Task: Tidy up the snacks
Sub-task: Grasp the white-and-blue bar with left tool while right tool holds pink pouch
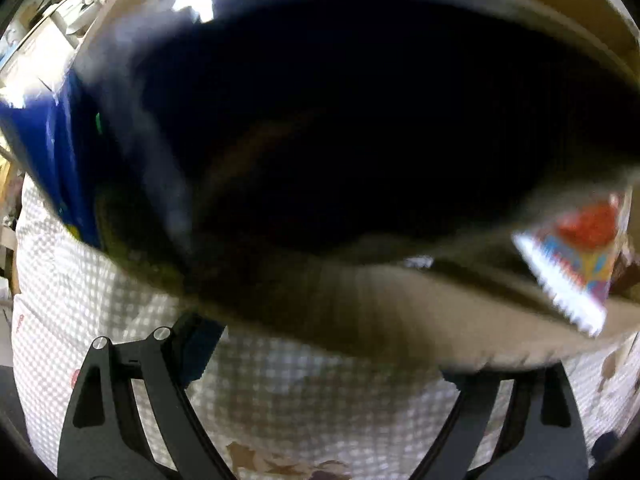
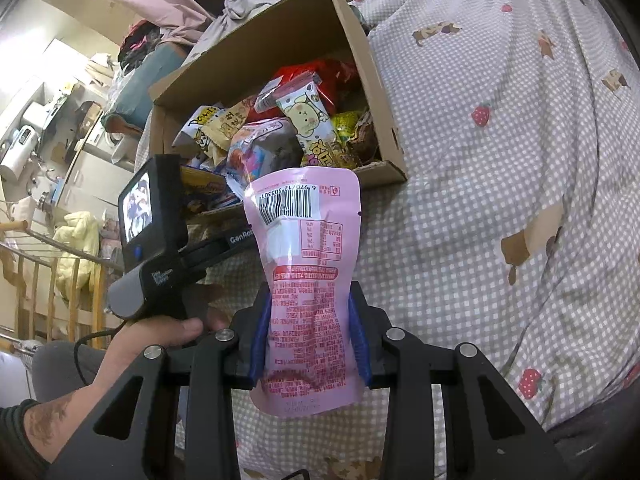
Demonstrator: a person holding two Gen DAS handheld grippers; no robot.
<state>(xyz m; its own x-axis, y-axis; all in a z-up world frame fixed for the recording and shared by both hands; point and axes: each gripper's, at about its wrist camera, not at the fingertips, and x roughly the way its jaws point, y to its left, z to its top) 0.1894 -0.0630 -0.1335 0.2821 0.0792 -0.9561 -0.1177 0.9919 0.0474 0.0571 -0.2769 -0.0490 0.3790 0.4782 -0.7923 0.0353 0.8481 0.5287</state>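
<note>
My right gripper (image 2: pixel 310 336) is shut on a pink snack packet (image 2: pixel 308 240), its blue pads (image 2: pixel 260 332) pinching the lower half; the barcode end points at an open cardboard box (image 2: pixel 360 60) heaped with snack packets (image 2: pixel 308 116). A hand (image 2: pixel 160 332) holds the left gripper's camera unit (image 2: pixel 136 208) over the box's near left corner, its fingers hidden behind the pink packet. In the blurred left wrist view my left gripper (image 1: pixel 328 344) stands open and wide, nothing pinched, just below the box's cardboard edge (image 1: pixel 400 312). A big glossy dark blue bag (image 1: pixel 360 120) fills the view above, with a colourful packet (image 1: pixel 580 248) at right.
The box sits on a bed with a checked cover (image 2: pixel 480 200) printed with strawberries and bears, which spreads to the right. A pile of clothes (image 2: pixel 160 40) lies beyond the box. A wooden rail (image 2: pixel 40 280) and room clutter stand at the left.
</note>
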